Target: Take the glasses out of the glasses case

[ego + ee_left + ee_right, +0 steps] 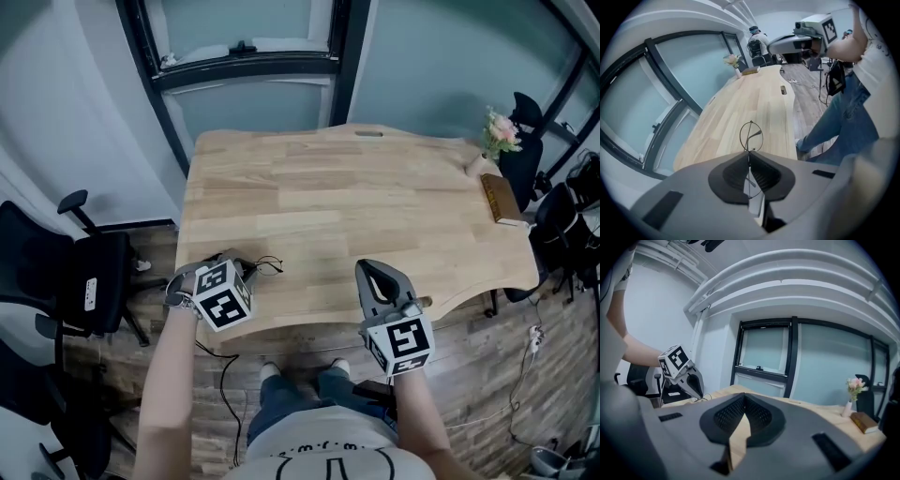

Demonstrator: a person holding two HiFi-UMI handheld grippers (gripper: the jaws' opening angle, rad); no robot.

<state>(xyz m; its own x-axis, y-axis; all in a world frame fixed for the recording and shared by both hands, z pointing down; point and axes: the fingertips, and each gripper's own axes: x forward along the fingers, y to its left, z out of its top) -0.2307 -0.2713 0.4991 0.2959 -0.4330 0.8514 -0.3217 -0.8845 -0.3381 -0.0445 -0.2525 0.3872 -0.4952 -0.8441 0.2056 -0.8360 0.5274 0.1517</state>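
My left gripper hangs over the front left corner of the wooden table. It is shut on thin wire-frame glasses. In the left gripper view one round lens rim and a temple of the glasses stick out past the closed jaws. My right gripper is at the table's front edge, to the right of the left one. Its jaws meet at the tip with nothing between them. No glasses case shows in any view.
A small vase of flowers and a brown book stand at the table's far right edge. Black office chairs stand on the left and on the right. A dark-framed window lies beyond the table.
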